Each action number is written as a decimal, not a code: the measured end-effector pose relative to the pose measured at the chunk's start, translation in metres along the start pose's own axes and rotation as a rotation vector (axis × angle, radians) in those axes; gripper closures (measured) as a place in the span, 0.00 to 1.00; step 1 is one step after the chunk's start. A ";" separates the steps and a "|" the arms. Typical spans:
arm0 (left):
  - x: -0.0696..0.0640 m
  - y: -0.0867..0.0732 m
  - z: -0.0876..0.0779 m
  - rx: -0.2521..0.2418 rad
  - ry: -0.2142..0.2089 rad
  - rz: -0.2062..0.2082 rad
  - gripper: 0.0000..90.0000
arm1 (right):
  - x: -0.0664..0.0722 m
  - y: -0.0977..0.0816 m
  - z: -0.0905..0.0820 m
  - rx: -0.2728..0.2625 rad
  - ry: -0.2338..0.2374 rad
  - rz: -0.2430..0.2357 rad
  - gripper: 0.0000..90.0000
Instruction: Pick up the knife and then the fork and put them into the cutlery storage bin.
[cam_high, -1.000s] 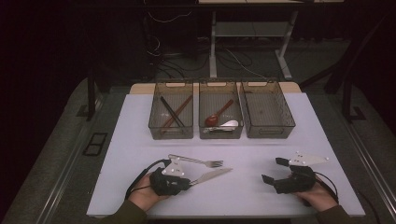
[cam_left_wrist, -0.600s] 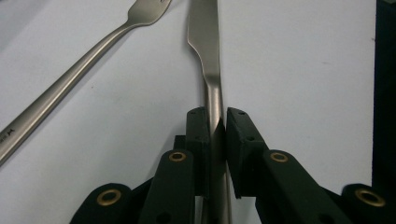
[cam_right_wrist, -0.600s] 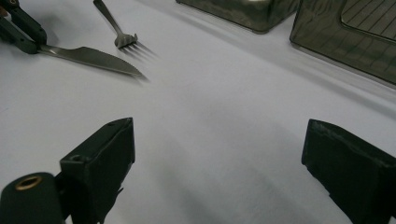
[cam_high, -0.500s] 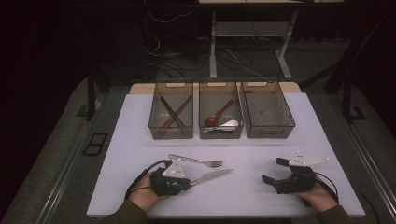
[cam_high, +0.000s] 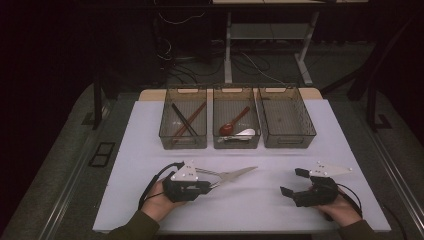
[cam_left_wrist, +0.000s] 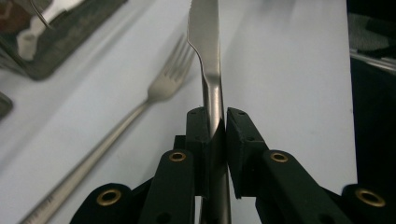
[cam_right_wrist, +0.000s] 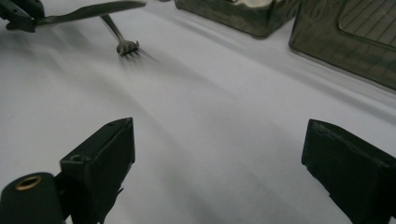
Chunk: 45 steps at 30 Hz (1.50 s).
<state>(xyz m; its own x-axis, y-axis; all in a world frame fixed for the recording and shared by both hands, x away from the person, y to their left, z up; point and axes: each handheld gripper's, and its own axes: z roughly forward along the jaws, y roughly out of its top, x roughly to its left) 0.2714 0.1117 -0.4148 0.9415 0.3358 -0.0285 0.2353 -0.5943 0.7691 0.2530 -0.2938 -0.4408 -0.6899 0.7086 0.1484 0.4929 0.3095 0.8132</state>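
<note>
My left claw (cam_left_wrist: 215, 128) is nearly closed, its two matte black blocky jaws pinching the handle of a knife (cam_left_wrist: 208, 51) between them. The knife is smooth, polished steel, flat and slim at the handle, widening into a long blade with a rounded back; it sticks straight out ahead of the jaws. From the high view the left claw (cam_high: 209, 186) sits at the near left of the tabletop (cam_high: 145, 150) with the knife (cam_high: 235, 174) pointing to the right, its blade off the surface. Brass-coloured rings show on the claw's black links.

Just beside the knife lies a fork (cam_left_wrist: 163, 86), also bright metal, with a thin round-edged handle and four narrow tines, flat on the tabletop and angled away from the blade. In the right gripper view the fork (cam_right_wrist: 122, 39) lies under the raised knife (cam_right_wrist: 88, 11).

My right claw (cam_right_wrist: 217, 149) stands wide, its dull black, square-cornered jaws far apart with nothing between them, low over the bare surface. In the high view the right claw (cam_high: 295, 182) is at the near right, well apart from the cutlery.

The tabletop is a smooth, pale, matte sheet. Along its far side stand three rectangular smoky translucent bins: the left bin (cam_high: 183, 142) holds dark sticks, the middle bin (cam_high: 236, 145) a reddish wooden spoon and a metal one, and the right bin (cam_high: 287, 142) shows a ribbed floor.
</note>
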 end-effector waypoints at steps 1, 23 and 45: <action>0.001 0.003 0.001 -0.005 0.007 0.000 0.87 | 0.001 0.003 0.001 0.002 0.009 0.003 0.10; 0.004 0.066 0.030 -0.158 0.098 0.015 0.87 | 0.027 0.077 0.041 -0.199 0.248 0.209 0.50; 0.006 0.072 0.038 -0.200 0.128 -0.003 0.87 | 0.025 0.103 0.057 -0.321 0.338 0.331 0.97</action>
<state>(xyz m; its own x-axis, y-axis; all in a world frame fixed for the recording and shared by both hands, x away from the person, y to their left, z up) 0.3032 0.0428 -0.3842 0.8996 0.4349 0.0400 0.1738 -0.4405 0.8808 0.3171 -0.2083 -0.3857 -0.6831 0.4765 0.5534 0.5622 -0.1405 0.8149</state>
